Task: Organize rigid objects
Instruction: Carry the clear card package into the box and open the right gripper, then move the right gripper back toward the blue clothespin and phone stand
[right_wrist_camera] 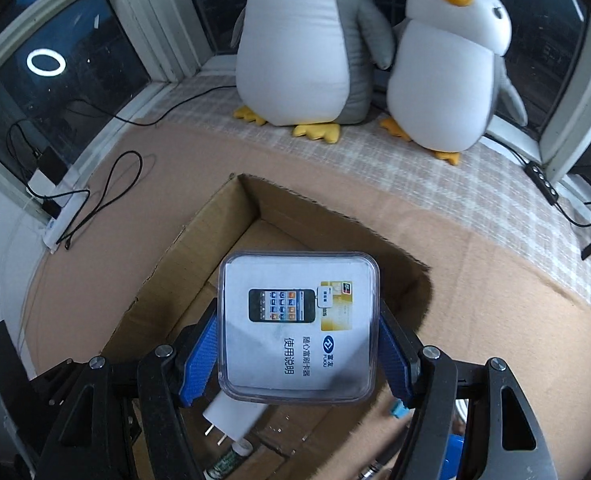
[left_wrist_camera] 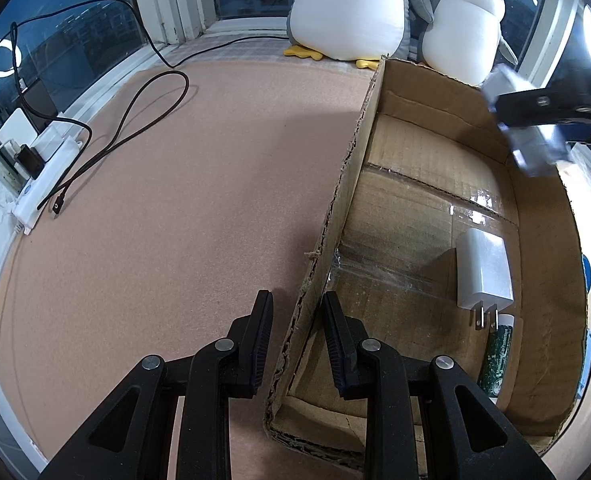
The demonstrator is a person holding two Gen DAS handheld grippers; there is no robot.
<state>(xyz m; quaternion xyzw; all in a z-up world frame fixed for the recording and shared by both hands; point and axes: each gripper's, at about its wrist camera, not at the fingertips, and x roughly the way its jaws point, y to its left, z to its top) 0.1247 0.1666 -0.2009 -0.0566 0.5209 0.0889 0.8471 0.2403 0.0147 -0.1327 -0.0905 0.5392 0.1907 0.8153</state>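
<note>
The right gripper (right_wrist_camera: 299, 354) clamps a clear square plastic case (right_wrist_camera: 298, 326) above the brown cardboard box (right_wrist_camera: 255, 204) (white charger (left_wrist_camera: 484, 270) inside) — the left gripper (left_wrist_camera: 298, 340) fingers stand apart, straddling its wall.

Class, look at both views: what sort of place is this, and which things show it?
Probably a bay-window nook in a home at night: dark window panes wrap around, two plush penguins sit on the checked ledge, and a power strip with chargers lies by the window.

Paper insert in clear plastic case (right_wrist_camera: 298, 326) reads "使用说明" and "随心富刷卡器", with a "FUIOU" logo; green tube's (left_wrist_camera: 495, 360) print illegible.
</note>
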